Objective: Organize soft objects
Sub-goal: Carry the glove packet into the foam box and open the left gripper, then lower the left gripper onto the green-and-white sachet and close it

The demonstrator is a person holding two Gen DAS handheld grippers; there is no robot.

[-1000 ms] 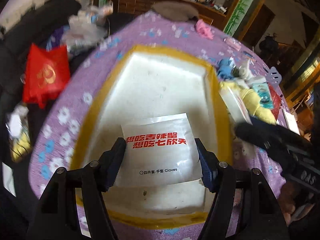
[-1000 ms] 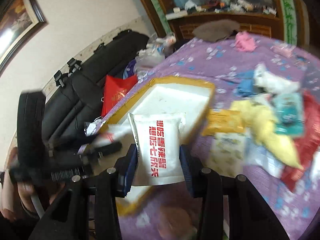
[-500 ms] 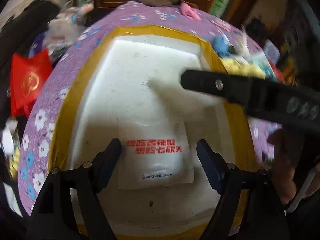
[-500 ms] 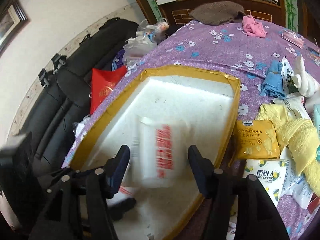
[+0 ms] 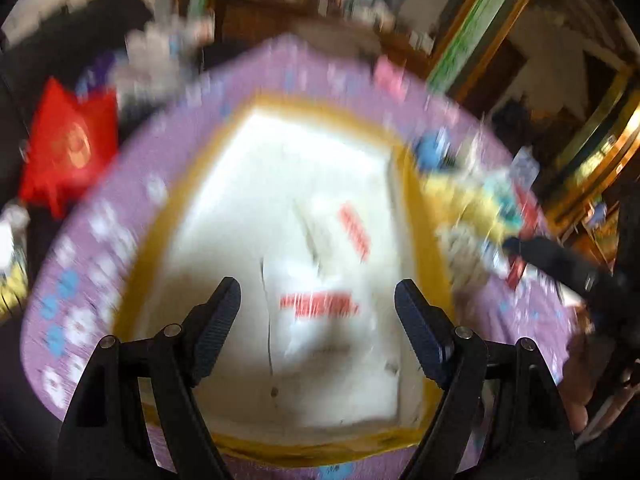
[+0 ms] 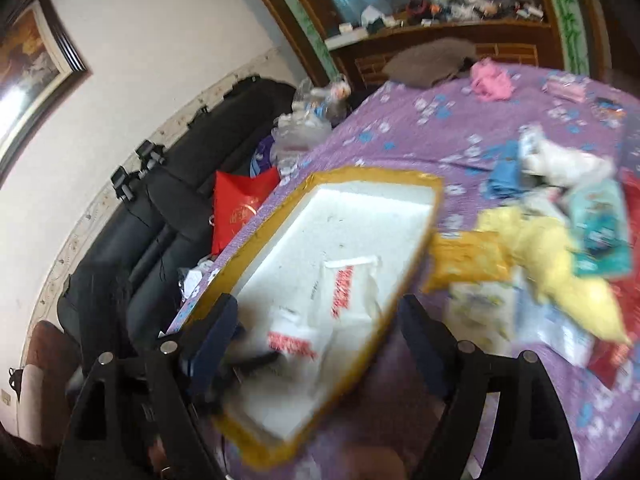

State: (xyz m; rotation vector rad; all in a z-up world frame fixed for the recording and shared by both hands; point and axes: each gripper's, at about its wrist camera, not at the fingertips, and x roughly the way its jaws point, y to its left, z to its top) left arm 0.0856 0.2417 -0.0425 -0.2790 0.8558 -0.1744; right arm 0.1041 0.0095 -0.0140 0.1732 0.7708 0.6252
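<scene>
A: Biggest first. Counter (image 6: 420,136) with the purple flowered cloth fills both views. The yellow-rimmed white foam tray (image 5: 248,184) sits mid-frame in both.

B: Task items?

A: Two white packets with red print, both lying in the tray. Near packet (image 5: 320,312) lower centre of the left view, far packet (image 5: 352,228) just above it, overlapping. Loose pile (image 6: 560,248) at right of the right view: yellow cloth, teal pack, blue cloth.

B: Grippers?

A: Left hand-held gripper (image 5: 318,320) jaws opening, pads clear of the near packet. Right hand-held gripper (image 6: 316,336) opening too, holding nothing.
</scene>
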